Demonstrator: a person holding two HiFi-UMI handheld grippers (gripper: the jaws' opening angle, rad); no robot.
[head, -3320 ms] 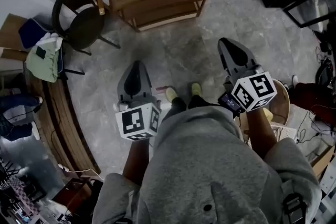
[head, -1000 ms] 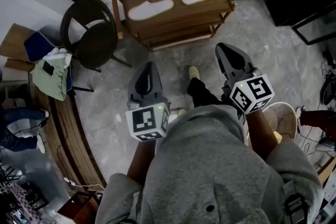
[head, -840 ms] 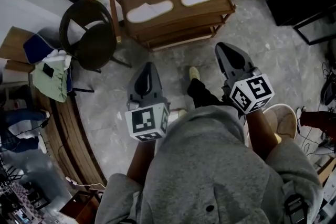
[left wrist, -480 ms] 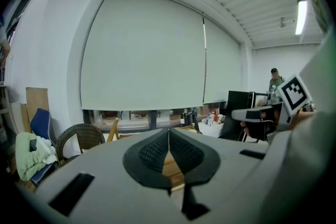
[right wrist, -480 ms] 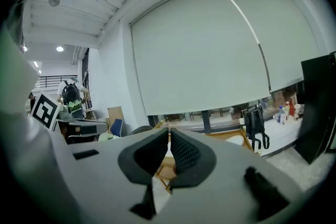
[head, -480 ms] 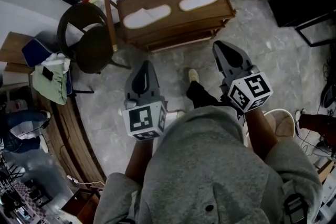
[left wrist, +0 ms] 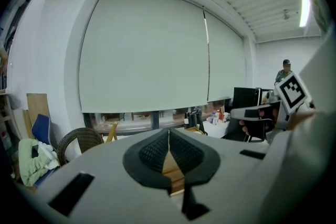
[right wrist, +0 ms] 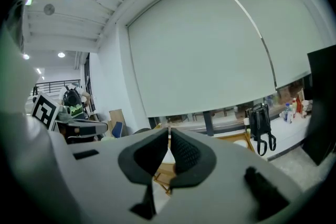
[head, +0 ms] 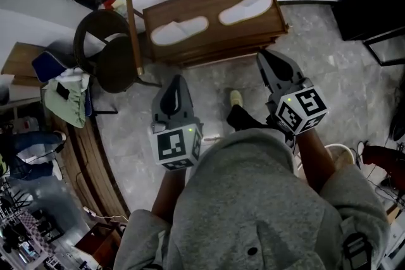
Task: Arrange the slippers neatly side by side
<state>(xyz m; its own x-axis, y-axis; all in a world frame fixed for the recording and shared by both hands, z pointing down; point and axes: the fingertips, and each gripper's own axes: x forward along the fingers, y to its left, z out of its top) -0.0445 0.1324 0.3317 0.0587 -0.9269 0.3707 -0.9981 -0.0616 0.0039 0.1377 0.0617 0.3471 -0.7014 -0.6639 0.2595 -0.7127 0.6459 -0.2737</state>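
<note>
Far across the grey stone floor (head: 354, 92), a wooden rack (head: 214, 27) carries the left slipper (head: 180, 30) and right slipper (head: 245, 8) on its top, apart, end to end. The left gripper (head: 175, 80) and right gripper (head: 266, 60) are closed on nothing, so I'd spread them before reaching and pinch each slipper by its edge. A dark chair (head: 107, 54) stands left of the rack.

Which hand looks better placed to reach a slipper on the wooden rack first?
Right, probably. The right tongs nearly reach the rack below the right-hand slipper; the left tongs hang farther back. Both are shut and empty.
</note>
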